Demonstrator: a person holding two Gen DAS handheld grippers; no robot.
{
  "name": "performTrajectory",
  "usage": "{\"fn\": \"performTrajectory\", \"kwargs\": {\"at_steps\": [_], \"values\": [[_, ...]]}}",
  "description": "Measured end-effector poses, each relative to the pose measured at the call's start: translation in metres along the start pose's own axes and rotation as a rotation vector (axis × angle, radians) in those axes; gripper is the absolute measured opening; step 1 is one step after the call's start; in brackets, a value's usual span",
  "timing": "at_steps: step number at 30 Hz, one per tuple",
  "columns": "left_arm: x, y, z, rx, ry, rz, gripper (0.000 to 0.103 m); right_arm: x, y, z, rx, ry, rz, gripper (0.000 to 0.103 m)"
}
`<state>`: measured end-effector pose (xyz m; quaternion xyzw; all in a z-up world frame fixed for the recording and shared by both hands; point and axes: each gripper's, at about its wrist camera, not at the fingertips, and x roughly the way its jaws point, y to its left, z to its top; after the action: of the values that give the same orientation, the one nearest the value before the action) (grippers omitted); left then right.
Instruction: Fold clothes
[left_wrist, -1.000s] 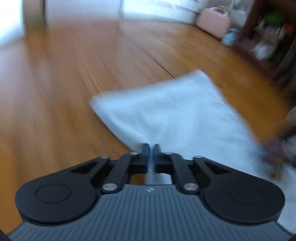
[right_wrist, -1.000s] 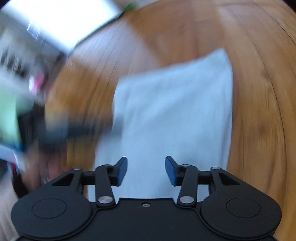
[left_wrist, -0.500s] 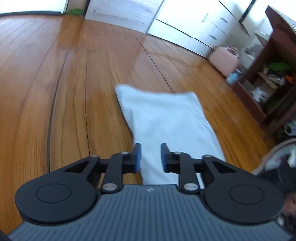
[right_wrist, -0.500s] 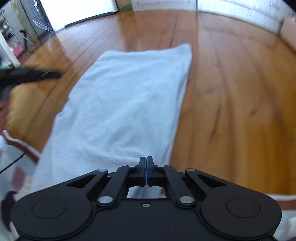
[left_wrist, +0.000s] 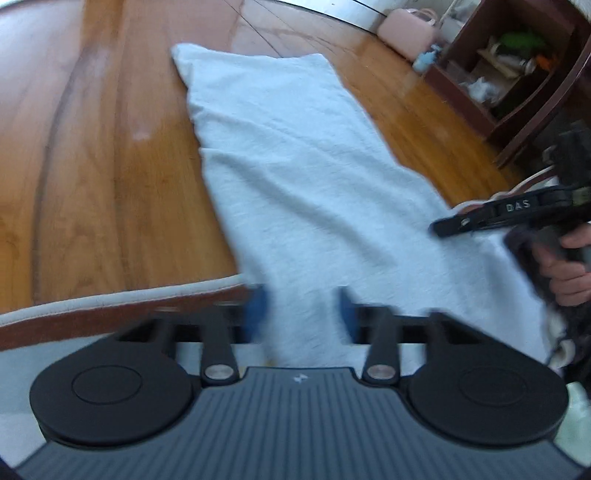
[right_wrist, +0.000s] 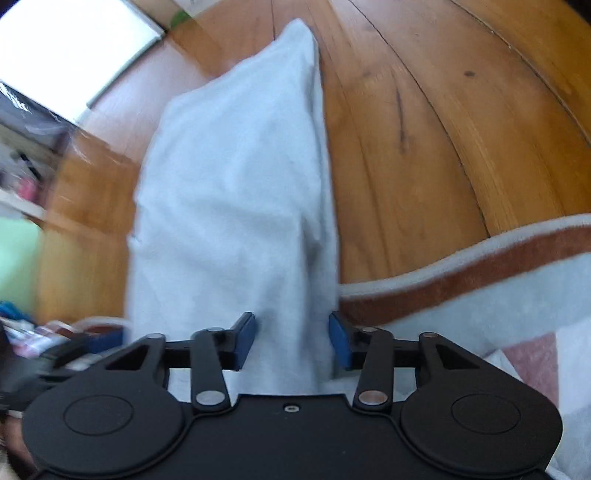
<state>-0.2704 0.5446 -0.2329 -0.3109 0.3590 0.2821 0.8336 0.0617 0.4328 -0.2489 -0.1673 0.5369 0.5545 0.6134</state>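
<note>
With both sets of jaws spread above the white garment (left_wrist: 314, 192), the left gripper (left_wrist: 301, 314) closing and the right gripper (right_wrist: 291, 338) opening, a pinch may catch only the top layer and drag the fold crooked.

The left gripper (left_wrist: 301, 314) pointed steeply down, its blue pads blurred, jaws apart and closing. The right gripper (right_wrist: 291, 338) also tilted down, jaws parted and opening, pads clear of each other. A hand (left_wrist: 567, 266) gripped the right gripper's handle.
</note>
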Motion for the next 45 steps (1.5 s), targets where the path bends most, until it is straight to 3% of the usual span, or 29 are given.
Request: {"fn": "performTrajectory", "kwargs": {"at_steps": [1,3,6,7,11,13,14,18,21,22,26,29,34,36,38,40,42,45], "values": [[-0.002,-0.001,-0.002,0.015,-0.002,0.029,0.014,-0.004,0.007,-0.003,-0.057,-0.039,-0.051,0.0],[-0.005,0.002,-0.002,-0.001,0.005,0.039,0.013,-0.013,0.007,-0.005,-0.041,-0.106,-0.139,0.0],[-0.012,0.002,-0.004,0.001,0.015,0.093,0.012,-0.019,0.005,-0.009,-0.076,-0.167,-0.412,0.003],[-0.014,0.001,-0.005,0.008,0.018,0.113,0.012,-0.021,0.002,-0.012,-0.085,-0.159,-0.45,0.005],[-0.025,-0.002,-0.007,0.02,0.043,0.13,0.013,-0.051,-0.015,-0.026,0.094,-0.125,-0.266,0.01],[-0.03,-0.005,-0.007,0.018,0.051,0.124,0.014,-0.063,-0.017,-0.042,0.117,-0.111,-0.192,0.032],[-0.032,-0.008,-0.006,0.018,0.05,0.118,0.015,-0.067,-0.017,-0.051,0.118,-0.099,-0.167,0.035],[-0.042,-0.03,-0.003,0.061,0.021,0.111,0.02,-0.076,-0.017,-0.086,0.083,-0.018,-0.166,0.036],[-0.051,-0.055,-0.005,0.128,-0.012,0.114,0.036,-0.084,-0.029,-0.113,0.129,0.035,-0.181,0.037],[-0.054,-0.063,-0.006,0.151,-0.02,0.114,0.036,-0.087,-0.033,-0.121,0.15,0.039,-0.194,0.037],[-0.058,-0.089,-0.017,0.204,-0.003,0.067,0.036,-0.11,-0.049,-0.156,0.271,-0.02,-0.211,0.037],[-0.055,-0.104,-0.03,0.203,0.038,-0.02,0.036,-0.127,-0.058,-0.18,0.355,-0.072,-0.168,0.04],[-0.043,-0.138,-0.054,0.267,0.092,-0.095,0.038,-0.115,-0.07,-0.2,0.425,-0.031,-0.165,0.045],[-0.038,-0.15,-0.063,0.278,0.119,-0.124,0.04,-0.112,-0.071,-0.201,0.408,-0.099,-0.141,0.047],[-0.032,-0.16,-0.071,0.277,0.157,-0.152,0.04,-0.111,-0.068,-0.199,0.363,-0.17,-0.125,0.045],[-0.027,-0.167,-0.08,0.281,0.217,-0.184,0.037,-0.11,-0.062,-0.195,0.307,-0.23,-0.133,0.003],[-0.024,-0.17,-0.094,0.28,0.326,-0.282,0.036,-0.119,-0.045,-0.196,0.217,-0.292,-0.209,0.003],[-0.038,-0.162,-0.115,0.268,0.356,-0.317,0.036,-0.132,-0.036,-0.204,0.165,-0.293,-0.286,0.001]]}}
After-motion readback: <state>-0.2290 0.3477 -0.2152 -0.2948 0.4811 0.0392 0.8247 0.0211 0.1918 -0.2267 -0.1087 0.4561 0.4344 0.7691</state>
